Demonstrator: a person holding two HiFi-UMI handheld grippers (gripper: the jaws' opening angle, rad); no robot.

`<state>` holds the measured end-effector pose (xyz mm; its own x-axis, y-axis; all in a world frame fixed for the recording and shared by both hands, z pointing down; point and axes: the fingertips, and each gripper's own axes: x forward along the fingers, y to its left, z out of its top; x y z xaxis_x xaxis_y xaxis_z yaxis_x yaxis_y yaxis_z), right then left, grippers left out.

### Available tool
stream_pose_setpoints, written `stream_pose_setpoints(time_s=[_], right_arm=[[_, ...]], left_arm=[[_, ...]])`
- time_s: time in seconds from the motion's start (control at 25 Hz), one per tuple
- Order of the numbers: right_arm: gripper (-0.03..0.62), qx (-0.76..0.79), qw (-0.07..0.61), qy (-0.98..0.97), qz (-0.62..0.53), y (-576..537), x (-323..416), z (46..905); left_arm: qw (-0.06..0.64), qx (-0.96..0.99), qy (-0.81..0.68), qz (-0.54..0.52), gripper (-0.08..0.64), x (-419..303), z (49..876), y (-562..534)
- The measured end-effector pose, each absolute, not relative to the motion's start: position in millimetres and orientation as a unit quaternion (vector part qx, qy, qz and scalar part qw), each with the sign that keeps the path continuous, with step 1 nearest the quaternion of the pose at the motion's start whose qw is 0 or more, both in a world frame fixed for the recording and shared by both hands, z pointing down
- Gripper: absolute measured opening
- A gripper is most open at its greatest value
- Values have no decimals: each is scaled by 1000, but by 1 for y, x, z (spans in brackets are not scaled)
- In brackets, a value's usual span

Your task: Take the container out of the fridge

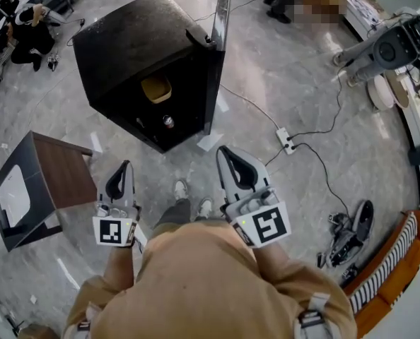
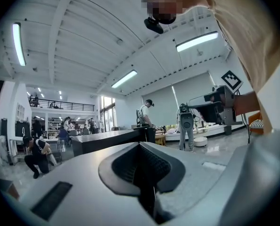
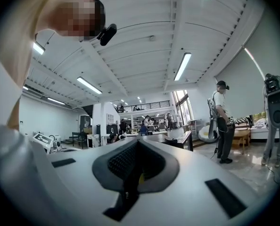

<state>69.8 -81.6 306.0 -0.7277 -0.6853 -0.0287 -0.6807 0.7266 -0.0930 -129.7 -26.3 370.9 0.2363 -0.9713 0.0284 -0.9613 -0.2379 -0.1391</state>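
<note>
Plainly from above, yellow container point(image 1: 156, 88) inside fridge point(image 1: 150, 48); gripper views mostly ceiling point(image 2: 83, 41).

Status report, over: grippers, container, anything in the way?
Left gripper, right gripper: both shut, empty, short of the fridge. Yellow container inside, upper part, untouched. Door open; a can below, not blocking.

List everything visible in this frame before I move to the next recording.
fridge: one, black, floor ahead, door open
container: one, yellow, upper part inside fridge
can: one, colour unclear, lower part inside fridge
side table: one, brown, floor left
power strip: one, white, floor right of fridge
robot: one, grey, far right
left hand-held gripper: one, grey, shut and empty, near left
right hand-held gripper: one, grey, shut and empty, near centre
</note>
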Motion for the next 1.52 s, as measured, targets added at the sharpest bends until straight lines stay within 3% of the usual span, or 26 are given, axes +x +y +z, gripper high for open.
stream_pose_setpoints(time_s=[0.48,0.8,1.12,1.52], right_arm=[[0,-396,17,917,-45,-113,63,310],[0,-399,12,916,-42,-128,47,313],[0,-396,1,917,-47,-134,43,327],[0,-398,-11,916,-52,-145,31,346]], left_arm=[[17,-802,587,-110,0,-141,410,-93],[39,-808,571,-137,6,-145,434,-140],[69,-816,542,-190,52,-141,456,-172],[58,-817,511,-261,81,-133,498,-198]])
